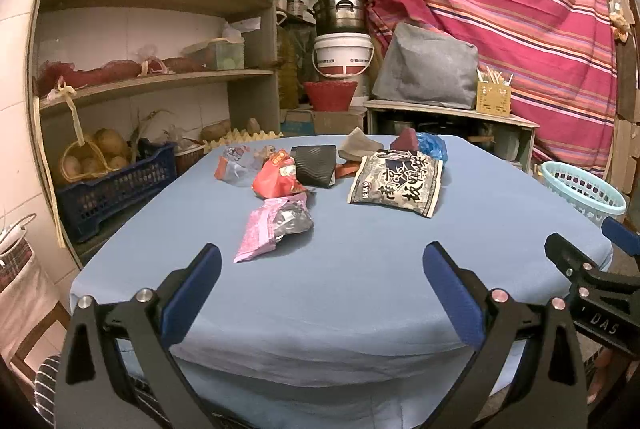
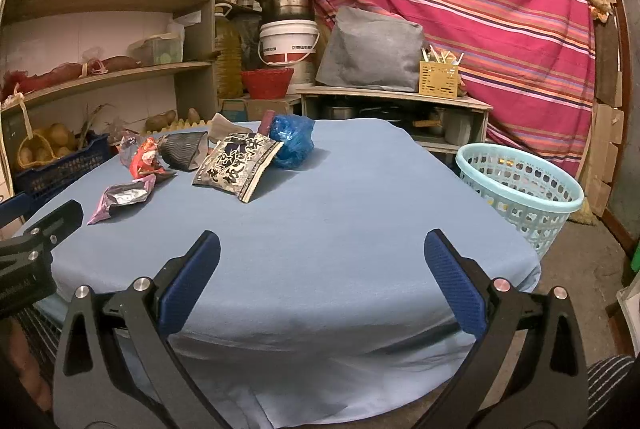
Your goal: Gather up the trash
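Both claws spread wide and empty — left claw (image 1: 322, 289) and right claw (image 2: 322, 277) hanging just off the near edge of the table (image 1: 360, 269), nothing between the fingers. Further out, trash bunched at the far end: pink-and-silver wrapper (image 1: 274, 227) nearest, then red wrapper (image 1: 278, 179), black snack bag (image 1: 396, 183), dark ribbed packet (image 1: 314, 169), blue plastic bag (image 2: 292, 139) at the back. All featherweight, crinkly and a bit slick by the look of it — probably squashes flat under a pinch and slides on the cloth. Best bet for the pink one: grab a raised, crumpled edge, not the flat middle. Over on the right, beside the table on the floor, light-blue basket (image 2: 520, 185) waiting.
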Action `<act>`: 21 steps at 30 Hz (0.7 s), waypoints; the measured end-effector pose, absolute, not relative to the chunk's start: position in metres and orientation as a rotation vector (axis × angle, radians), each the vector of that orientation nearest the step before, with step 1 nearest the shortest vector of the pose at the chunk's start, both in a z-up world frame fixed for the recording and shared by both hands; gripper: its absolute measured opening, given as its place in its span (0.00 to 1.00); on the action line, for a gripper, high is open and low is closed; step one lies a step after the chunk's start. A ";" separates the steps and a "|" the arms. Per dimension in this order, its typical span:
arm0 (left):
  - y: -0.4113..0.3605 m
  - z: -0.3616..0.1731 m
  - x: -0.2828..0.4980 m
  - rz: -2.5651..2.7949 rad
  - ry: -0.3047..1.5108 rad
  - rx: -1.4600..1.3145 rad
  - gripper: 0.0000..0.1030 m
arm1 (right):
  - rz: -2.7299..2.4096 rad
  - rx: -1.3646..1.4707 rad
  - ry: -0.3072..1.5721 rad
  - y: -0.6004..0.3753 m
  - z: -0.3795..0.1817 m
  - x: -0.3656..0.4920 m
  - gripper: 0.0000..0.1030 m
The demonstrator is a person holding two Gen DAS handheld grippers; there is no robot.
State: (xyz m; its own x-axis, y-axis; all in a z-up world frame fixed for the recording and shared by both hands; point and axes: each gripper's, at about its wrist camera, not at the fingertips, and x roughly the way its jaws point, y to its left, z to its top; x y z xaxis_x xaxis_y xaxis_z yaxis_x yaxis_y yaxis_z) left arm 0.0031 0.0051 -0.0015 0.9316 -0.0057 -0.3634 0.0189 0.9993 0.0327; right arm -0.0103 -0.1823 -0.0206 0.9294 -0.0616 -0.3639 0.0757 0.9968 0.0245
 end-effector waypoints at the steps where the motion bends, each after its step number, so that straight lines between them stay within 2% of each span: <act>1: 0.006 -0.001 0.003 -0.014 0.372 0.036 0.96 | -0.071 0.038 0.371 -0.182 -0.021 -0.010 0.96; 21: 0.007 0.002 0.006 -0.008 0.378 0.047 0.96 | -0.070 0.033 0.371 -0.184 -0.021 -0.010 0.96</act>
